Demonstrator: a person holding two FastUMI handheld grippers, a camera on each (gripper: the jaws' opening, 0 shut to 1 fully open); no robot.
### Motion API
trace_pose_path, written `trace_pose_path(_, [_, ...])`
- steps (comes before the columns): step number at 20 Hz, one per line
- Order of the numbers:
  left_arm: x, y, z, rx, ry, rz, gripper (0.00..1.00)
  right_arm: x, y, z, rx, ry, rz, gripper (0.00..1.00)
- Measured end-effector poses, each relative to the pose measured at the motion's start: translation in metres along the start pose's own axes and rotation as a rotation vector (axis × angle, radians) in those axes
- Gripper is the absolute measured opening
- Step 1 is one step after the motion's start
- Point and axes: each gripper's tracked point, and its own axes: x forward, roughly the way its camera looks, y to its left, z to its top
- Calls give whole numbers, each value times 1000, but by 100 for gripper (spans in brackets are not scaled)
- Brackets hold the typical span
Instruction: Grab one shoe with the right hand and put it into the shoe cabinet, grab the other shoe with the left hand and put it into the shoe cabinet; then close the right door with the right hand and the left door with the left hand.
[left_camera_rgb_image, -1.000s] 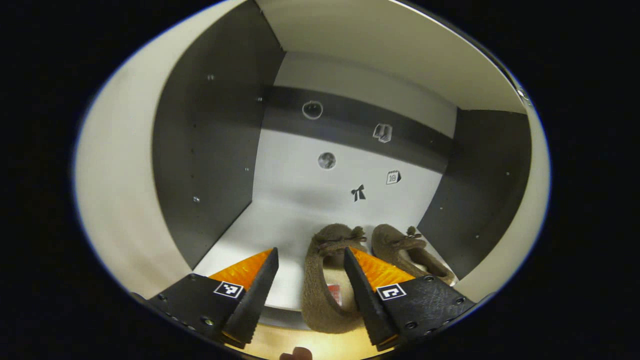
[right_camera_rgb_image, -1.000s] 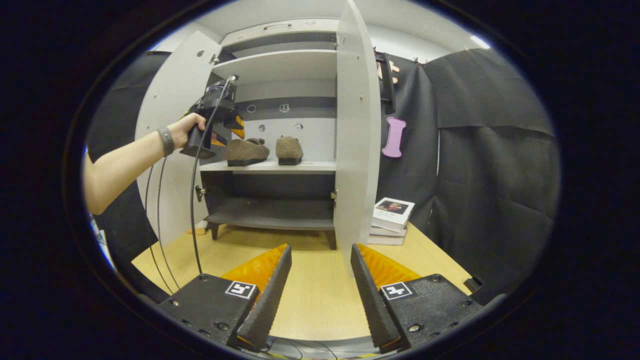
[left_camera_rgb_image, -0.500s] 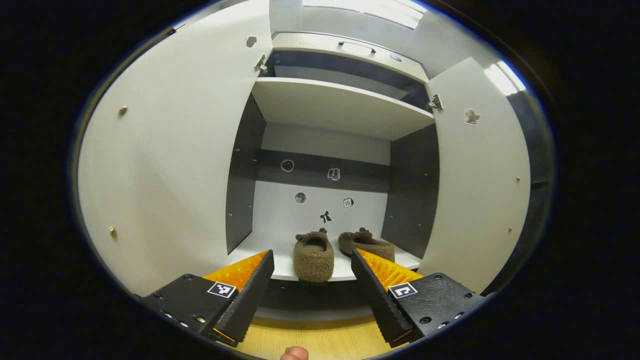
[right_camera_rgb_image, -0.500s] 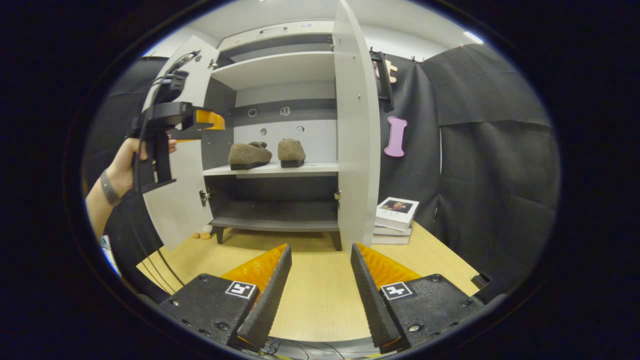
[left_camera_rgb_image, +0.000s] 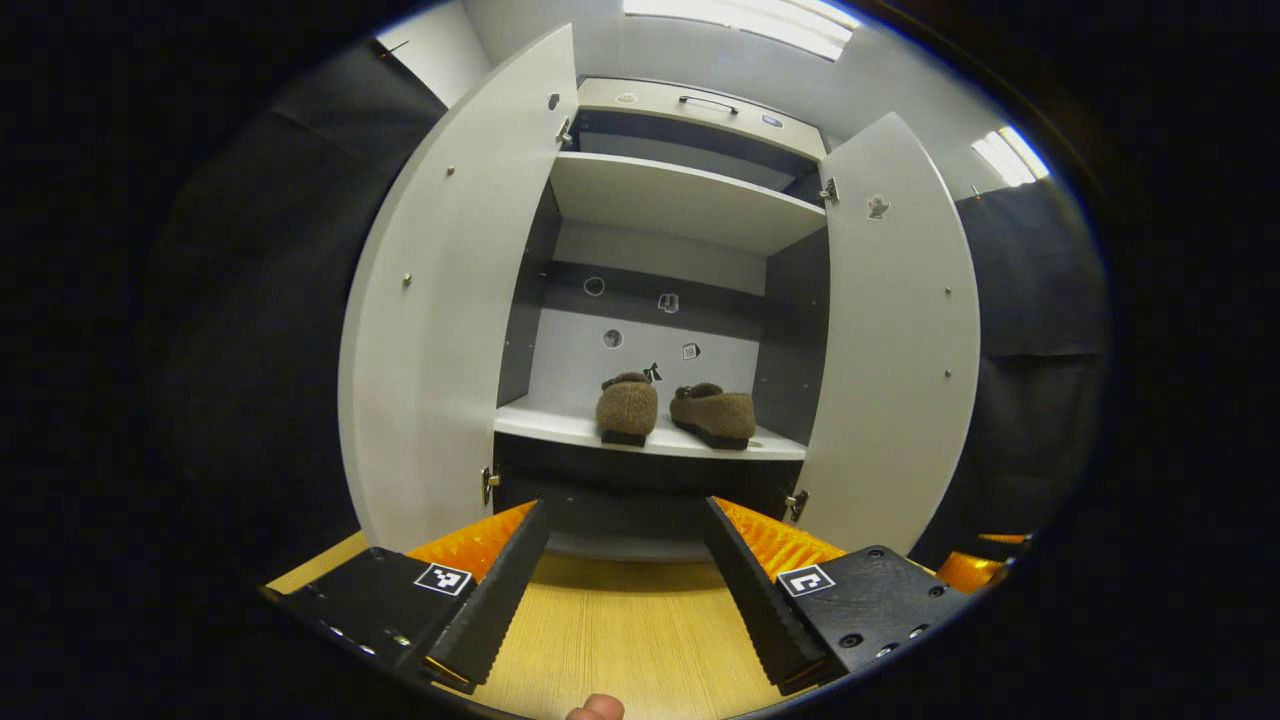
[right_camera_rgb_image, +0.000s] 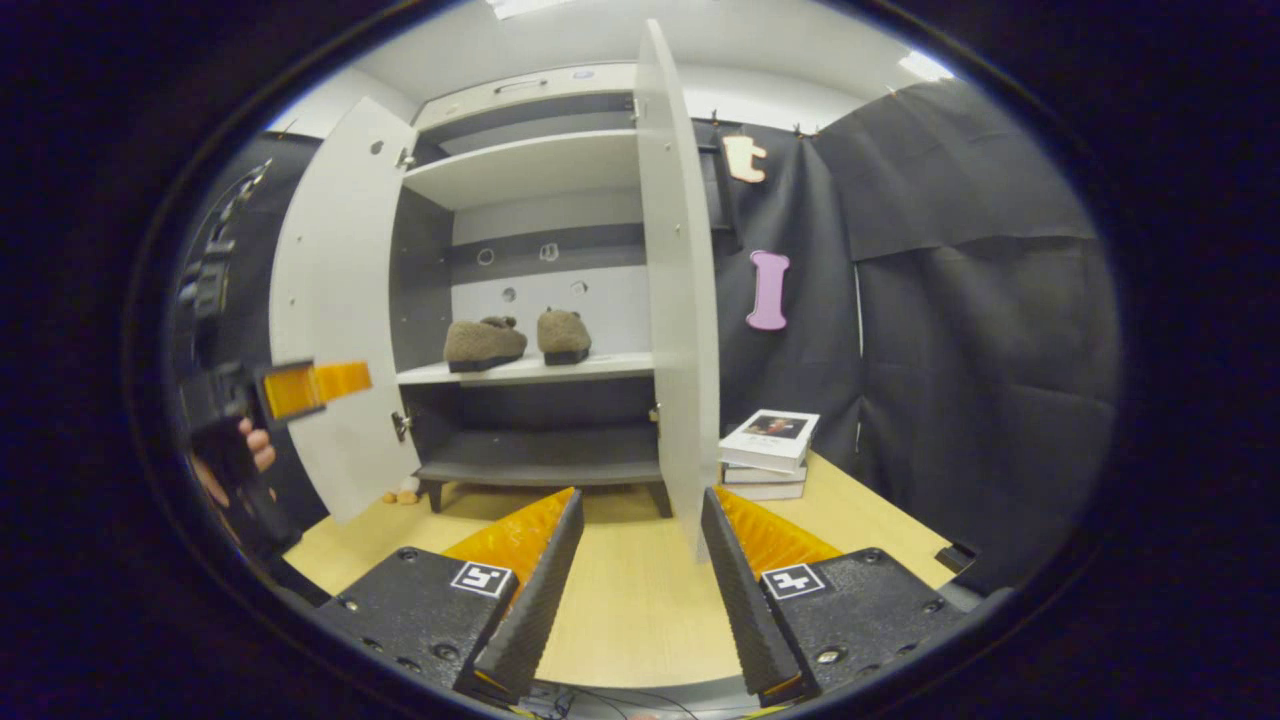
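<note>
Both shoes (left_camera_rgb_image: 672, 410) on cabinet shelf (left_camera_rgb_image: 560, 428) (doors open), L gripper (left_camera_rgb_image: 625, 590) & R gripper (right_camera_rgb_image: 632, 590) unclenched, empty

Shoe cabinet (left_camera_rgb_image: 690, 200), pale, both doors swung wide. Left door (left_camera_rgb_image: 450, 330) and right door (left_camera_rgb_image: 895, 350) standing open to either side of dark-walled interior. Middle shelf (left_camera_rgb_image: 560, 428) bearing two brown fuzzy shoes: one shoe (left_camera_rgb_image: 627, 408) heel-on to camera, other shoe (left_camera_rgb_image: 713, 414) just beside it, angled toward the right. Small stickers on back panel above. Upper shelf (left_camera_rgb_image: 680, 195) bare. Left gripper (left_camera_rgb_image: 625, 575) in foreground over wooden floor (left_camera_rgb_image: 620, 640), fingers parted, holding nothing, well apart from cabinet.
</note>
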Motion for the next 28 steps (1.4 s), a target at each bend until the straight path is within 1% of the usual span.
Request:
trace_pose_path(2, [-20,0,-10,15,-11,4,95,4,-15,37,27,-80,-26,77])
trace_pose_path(5, [-37,0,-19,35,1,5,95,11,-49,88,35,-140,-58,80])
trace_pose_path(7, [-43,1,-17,73,-14,19,95,18,-76,119,38,-184,-82,77])
trace_pose_path(8, [-45,4,-13,94,-34,34,95,23,-92,134,41,-197,-102,78])
trace_pose_path(10, [-46,-3,-11,105,-46,25,95,36,-110,165,58,-229,-112,82])
trace_pose_path(12, [-50,-12,-10,104,-51,1,95,54,-119,184,80,-216,-99,94])
trace_pose_path(13, [-52,-15,-9,104,-52,-6,95,63,-122,192,88,-212,-88,92])
trace_pose_path(15, [-54,-18,-10,93,-51,0,95,81,-123,211,87,-227,-69,95])
trace_pose_path(16, [-57,-21,-12,82,-47,-8,95,90,-124,215,69,-232,-73,92])
trace_pose_path(17, [-59,-24,-15,76,-44,-13,95,99,-125,219,33,-231,-73,96])
trace_pose_path(19, [-60,-28,-15,78,-43,-27,95,112,-118,223,-28,-216,-57,96])
trace_pose_path(20, [-61,-27,-16,88,-43,-21,95,118,-112,227,-47,-218,-47,92])
trace_pose_path(21, [-60,-25,-18,98,-40,-14,95,122,-109,231,-66,-223,-41,92])
trace_pose_path(22, [-60,-26,-20,101,-34,-14,95,128,-110,232,-85,-225,-48,96])
trace_pose_path(23, [-59,-26,-21,101,-27,-15,95,128,-112,234,-101,-232,-57,96])
trace_pose_path(24, [-59,-26,-22,100,-26,-15,95,127,-110,237,-108,-244,-58,92])
trace_pose_path(25, [-58,-26,-21,100,-27,-16,95,128,-105,237,-107,-250,-43,96])
trace_pose_path(26, [-58,-28,-21,101,-28,-19,95,129,-102,233,-107,-239,-33,96])
trace_pose_path(27, [-56,-29,-21,101,-31,-23,95,128,-98,234,-106,-244,-18,94])
trace_pose_path(28, [-54,-31,-20,102,-33,-29,95,129,-96,233,-118,-236,-21,87])
